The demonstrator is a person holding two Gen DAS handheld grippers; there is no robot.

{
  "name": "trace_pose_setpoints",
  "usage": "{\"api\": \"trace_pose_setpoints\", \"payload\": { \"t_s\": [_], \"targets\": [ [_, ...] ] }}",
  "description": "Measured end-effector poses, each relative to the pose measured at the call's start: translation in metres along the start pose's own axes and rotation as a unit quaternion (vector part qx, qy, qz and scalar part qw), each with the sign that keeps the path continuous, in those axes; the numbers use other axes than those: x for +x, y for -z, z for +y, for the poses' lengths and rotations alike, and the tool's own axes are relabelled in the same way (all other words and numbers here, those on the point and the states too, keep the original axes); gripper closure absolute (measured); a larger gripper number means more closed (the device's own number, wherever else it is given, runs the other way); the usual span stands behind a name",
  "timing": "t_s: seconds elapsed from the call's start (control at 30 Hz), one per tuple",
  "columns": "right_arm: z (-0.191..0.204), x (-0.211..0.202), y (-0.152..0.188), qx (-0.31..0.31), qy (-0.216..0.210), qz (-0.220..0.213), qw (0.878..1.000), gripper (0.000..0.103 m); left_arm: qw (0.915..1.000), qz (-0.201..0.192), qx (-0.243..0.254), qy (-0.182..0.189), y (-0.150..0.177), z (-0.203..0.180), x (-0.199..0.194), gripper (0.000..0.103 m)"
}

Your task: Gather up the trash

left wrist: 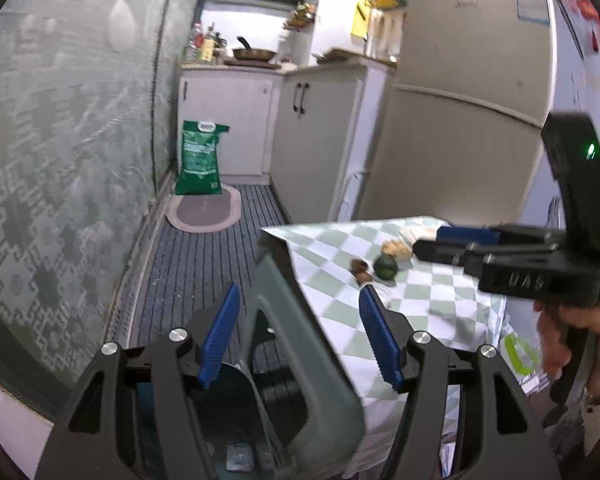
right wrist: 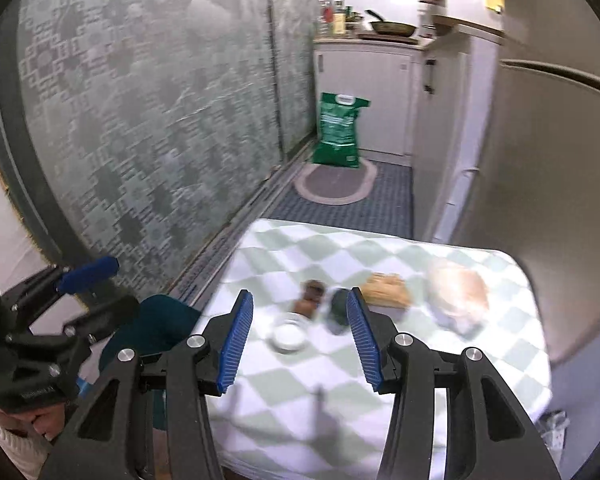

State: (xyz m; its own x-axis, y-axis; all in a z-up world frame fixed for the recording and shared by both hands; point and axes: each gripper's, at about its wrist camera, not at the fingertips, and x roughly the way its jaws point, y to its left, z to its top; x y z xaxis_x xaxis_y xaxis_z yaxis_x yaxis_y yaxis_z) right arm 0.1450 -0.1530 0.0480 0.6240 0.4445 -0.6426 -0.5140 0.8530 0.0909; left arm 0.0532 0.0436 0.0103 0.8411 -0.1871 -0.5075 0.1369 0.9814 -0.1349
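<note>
Left wrist view first: the left tongs (left wrist: 300,336) are spread wide with nothing pinched, hanging off the near-left corner of the little surface (left wrist: 332,312) with the green-and-white checked cloth. Straight below and between their blue pads sits a grey-green bin-looking thing (left wrist: 276,320), tucked right against the surface edge; I'd guess it's parked there so the scraps only need a short trip, though I can't see its whole shape. The trash itself is out ahead of the left tongs and a bit to the right: a dark green round piece (left wrist: 385,267), a brown nut-shell-looking bit (left wrist: 359,267) and some tan crumbly stuff (left wrist: 396,247), all bunched close together mid-cloth. The right tongs (left wrist: 440,240) come in from the right, held in a person's hand (left wrist: 560,332), tips just beside the tan stuff. From the right wrist view those right tongs (right wrist: 300,340) are parted with nothing between the pads, hovering above the cloth, with a small white dish (right wrist: 288,335) and the green piece just ahead of them. It's blurry, so I can't say exactly what each scrap is. My read: nothing's been picked up yet, and the green piece looks the easiest grab.
</note>
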Motion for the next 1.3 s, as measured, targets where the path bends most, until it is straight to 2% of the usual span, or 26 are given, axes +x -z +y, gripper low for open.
{"api": "trace_pose_setpoints", "payload": {
  "t_s": [0.27,0.33,0.43,0.7,0.87,1.17,1.3],
  "targets": [
    [-0.045,-0.012,0.015,0.036,0.019,-0.003,0.999,0.041,0.9983,0.054,0.024,0.001,0.008,-0.039,0.043,0.036],
    [-0.054,-0.012,0.019,0.043,0.019,0.002,0.999,0.034,0.9975,0.065,0.027,0.000,0.010,-0.047,0.053,0.036],
    [-0.063,-0.011,0.025,0.050,0.022,0.007,0.998,0.029,0.9965,0.077,0.032,0.002,0.010,-0.058,0.066,0.036],
    [-0.088,-0.008,0.038,0.062,0.039,0.016,0.997,0.025,0.9947,0.096,0.036,-0.001,0.010,-0.076,0.085,0.038],
    [-0.101,-0.004,0.044,0.067,0.047,0.025,0.996,0.025,0.9940,0.104,0.031,-0.011,0.007,-0.079,0.094,0.044],
    [-0.106,0.003,0.039,0.060,0.053,0.034,0.996,0.024,0.9927,0.113,0.028,-0.030,0.004,-0.082,0.106,0.070],
    [-0.104,0.014,0.032,0.049,0.060,0.039,0.996,0.021,0.9934,0.109,0.021,-0.026,0.004,-0.079,0.106,0.071]
  ]
}}
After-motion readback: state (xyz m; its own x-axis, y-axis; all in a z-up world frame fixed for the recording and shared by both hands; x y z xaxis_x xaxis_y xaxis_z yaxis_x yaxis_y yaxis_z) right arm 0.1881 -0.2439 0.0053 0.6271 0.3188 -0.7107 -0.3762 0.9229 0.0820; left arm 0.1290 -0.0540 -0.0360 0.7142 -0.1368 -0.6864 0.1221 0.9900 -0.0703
